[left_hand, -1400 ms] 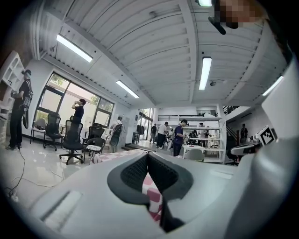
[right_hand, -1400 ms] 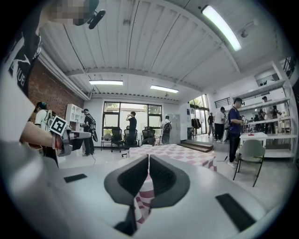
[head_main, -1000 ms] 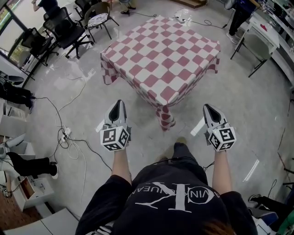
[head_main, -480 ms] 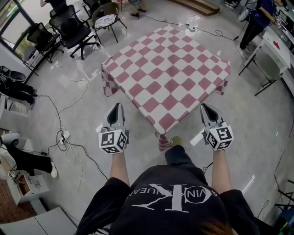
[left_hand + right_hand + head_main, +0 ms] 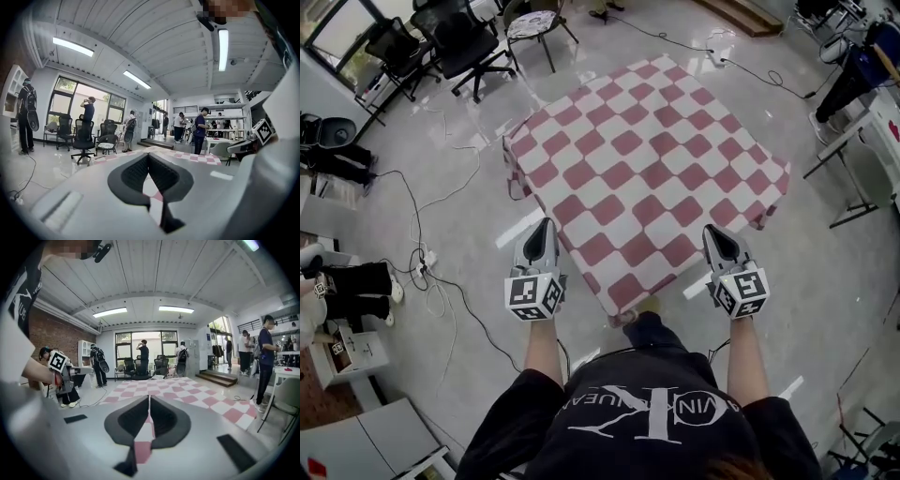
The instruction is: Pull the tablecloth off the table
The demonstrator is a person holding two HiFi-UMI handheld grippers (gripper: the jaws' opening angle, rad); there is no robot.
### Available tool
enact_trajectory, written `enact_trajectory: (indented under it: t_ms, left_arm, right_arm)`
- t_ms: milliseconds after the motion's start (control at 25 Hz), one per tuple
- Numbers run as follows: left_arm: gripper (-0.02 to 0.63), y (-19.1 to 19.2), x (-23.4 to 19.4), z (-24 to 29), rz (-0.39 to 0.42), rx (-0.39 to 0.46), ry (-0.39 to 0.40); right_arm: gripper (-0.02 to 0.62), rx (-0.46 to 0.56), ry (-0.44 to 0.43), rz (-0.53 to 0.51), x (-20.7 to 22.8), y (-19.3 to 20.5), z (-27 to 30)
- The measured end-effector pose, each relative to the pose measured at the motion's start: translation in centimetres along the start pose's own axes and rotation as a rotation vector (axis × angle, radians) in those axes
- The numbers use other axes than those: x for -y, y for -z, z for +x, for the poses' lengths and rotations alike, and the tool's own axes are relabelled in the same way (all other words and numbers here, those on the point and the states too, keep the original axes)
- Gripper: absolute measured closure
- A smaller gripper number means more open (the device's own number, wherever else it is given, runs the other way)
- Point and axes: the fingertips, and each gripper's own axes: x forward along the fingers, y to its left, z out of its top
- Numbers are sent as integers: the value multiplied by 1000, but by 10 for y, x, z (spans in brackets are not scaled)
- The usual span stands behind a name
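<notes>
Both grippers have closed in on the cloth (image 5: pixel 647 169) since a second ago, and its near corner now sits between them instead of ahead of them. That red-and-white check cloth covers the counter completely, so the counter itself does not show. Its near corner points to 6 o'clock and short flaps droop at the corners.

It looks thin, soft and light: it should slide readily, bunch rather than resist, and not be harmed by a firm pinch. Nothing rests on it. The hanging hem either side of the near corner seems the best place to take hold.

The left gripper (image 5: pixel 545 232) is at 7 o'clock, just beside the hem, and the right gripper (image 5: pixel 714 238) is at 5 o'clock, over the edge. Each is fully closed and holds nothing, so both must open before they can bite.

The person's shoe (image 5: pixel 649 304) stands right under the near corner. Farther out, cables (image 5: pixel 441 197) trail over the floor at 9 o'clock and office chairs (image 5: pixel 459 37) stand at 11. A folding frame (image 5: pixel 853 183) is at 3, well apart. Pulling back toward 6 looks unobstructed.
</notes>
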Motion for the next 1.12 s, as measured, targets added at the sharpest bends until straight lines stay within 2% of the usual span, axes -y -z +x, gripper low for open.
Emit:
enact_trajectory:
  t_ms: [160, 280, 560, 800, 920, 1120]
  left_arm:
    - [594, 17, -8, -18, 10, -12, -22]
    - [594, 21, -4, -11, 10, -26, -40]
    - [594, 43, 8, 4, -13, -100, -33]
    - [592, 58, 9, 30, -27, -163, 24]
    - [588, 77, 1, 51, -73, -220, 38]
    - [447, 104, 1, 83, -148, -344, 119]
  right_arm:
    - [580, -14, -44, 13, -19, 22, 10]
    - [580, -19, -78, 48, -9, 27, 25]
    - [580, -87, -133, 27, -3, 44, 47]
    - [579, -133, -104, 103, 15, 57, 63]
    - [578, -162, -84, 113, 19, 60, 72]
    - [578, -208, -43, 125, 20, 66, 78]
